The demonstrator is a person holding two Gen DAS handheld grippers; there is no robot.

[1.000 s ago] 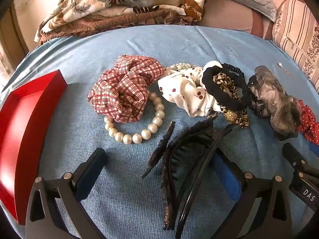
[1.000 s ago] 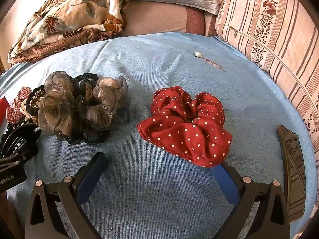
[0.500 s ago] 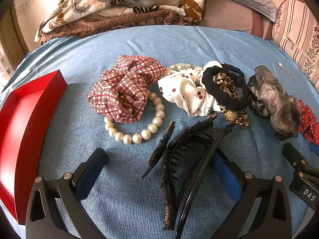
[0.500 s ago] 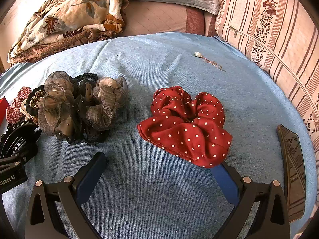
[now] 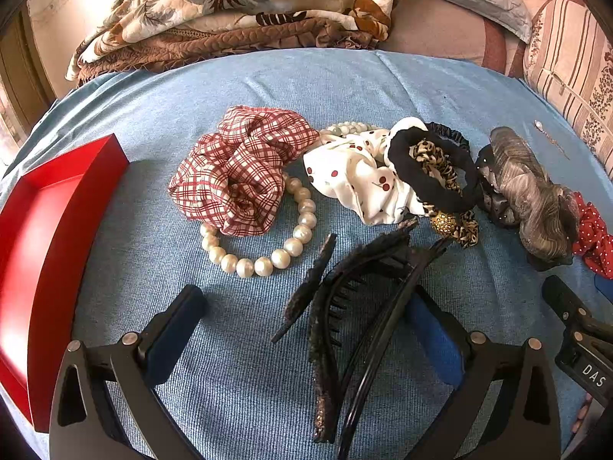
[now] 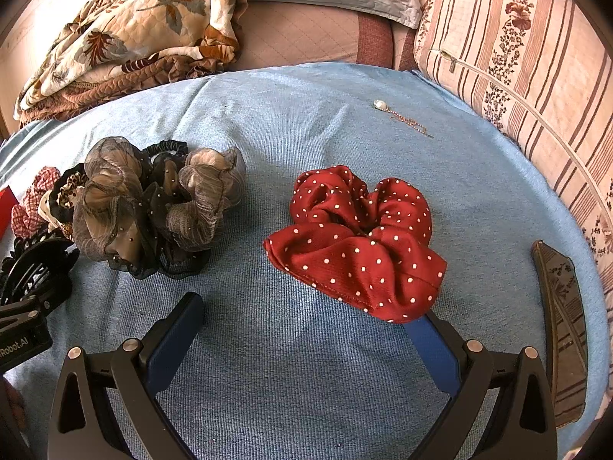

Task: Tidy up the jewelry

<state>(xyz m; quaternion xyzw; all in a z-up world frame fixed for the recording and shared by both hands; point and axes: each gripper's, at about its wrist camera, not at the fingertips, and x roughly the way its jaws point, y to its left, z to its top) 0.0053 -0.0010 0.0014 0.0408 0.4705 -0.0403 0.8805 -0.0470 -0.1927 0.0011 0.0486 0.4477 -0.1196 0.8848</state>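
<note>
Here the left gripper (image 5: 302, 314) hung with its 2 blue-padded fingers (image 5: 174, 329) spread wide over the ribbed blue cloth (image 5: 237, 379), clamped on nothing. Between them lay 3 black hair clips (image 5: 345, 318), long, curved and hard; one showed comb teeth, another a gritty glitter edge, and their near ends ran out of sight between the finger bases. Just ahead lay a bracelet of round, glossy pearls (image 5: 264, 260), its far arc buried under a puffy red-and-white plaid scrunchie (image 5: 237, 176). Ahead and to the right, a white cherry-print scrunchie (image 5: 360, 184) touched a matte black hair tie (image 5: 433, 176) looped over a leopard-print band (image 5: 444, 168) with a gold bead. Far left of the gripper sat a smooth red tray (image 5: 42, 237), cut off by the frame edge.

The right gripper (image 6: 306, 316) also stood apart, holding nothing. A dark red scrunchie with white dots (image 6: 356, 241), soft and deeply folded, lay ahead, its near edge covering the tip of the right finger (image 6: 433, 349); whether the 2 touched could not be told. Ahead to the left sat a grey-brown sheer scrunchie (image 6: 153, 207), gauzy, ruffled and studded with small beads. Far ahead lay a small pearl pendant on a fine chain (image 6: 402, 115), too small to read in detail. To the right, a flat brown patterned clip (image 6: 563, 326) rested near the cloth's edge. Beyond the cloth lay a quilted leaf-print blanket (image 6: 126, 38) and a striped floral pillow (image 6: 517, 50).
</note>
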